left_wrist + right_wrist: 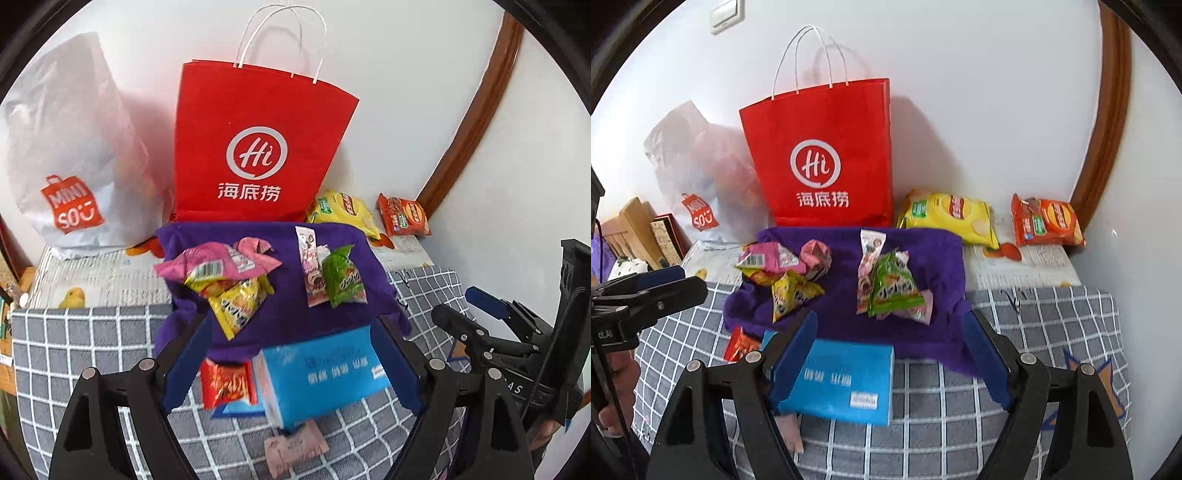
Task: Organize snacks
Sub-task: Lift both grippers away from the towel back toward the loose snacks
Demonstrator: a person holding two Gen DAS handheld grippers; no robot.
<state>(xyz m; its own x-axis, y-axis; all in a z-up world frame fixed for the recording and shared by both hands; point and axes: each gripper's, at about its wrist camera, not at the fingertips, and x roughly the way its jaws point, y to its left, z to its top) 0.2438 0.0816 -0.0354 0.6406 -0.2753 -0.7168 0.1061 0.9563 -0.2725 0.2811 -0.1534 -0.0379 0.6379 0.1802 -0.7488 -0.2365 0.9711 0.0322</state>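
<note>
Your left gripper (291, 354) stands wide, its 2 blue pads either side of the blue box (325, 373) without touching it; white writing on the box is too blurred to read. Your right gripper (890, 350) is also wide and holds nothing, with the same blue box (846, 376) lying near its left pad on the gray checked cloth (1034, 332).

The snacks sit mostly on the purple towel (280, 236). On its left lie a pink packet (221, 262) showing a barcode and a yellow packet (236, 306) partly under it. On its right a green packet (343, 277) lies against a long white-and-pink packet (310, 266). Their print is too small to read. A red packet (227, 384) lies just beside the blue box, and a pale pink packet (295, 446) sticks out from under it.

Behind the towel a red paper bag (258, 140) stands upright against the wall, marked "Hi" in a white ring over 3 Chinese characters, 海底捞. To its left a white plastic bag (70, 147) carries a red "MINISO" logo. To its right lie a yellow chip bag (949, 218) and an orange chip bag (1049, 221), well apart from the towel's snacks, labels unreadable.
</note>
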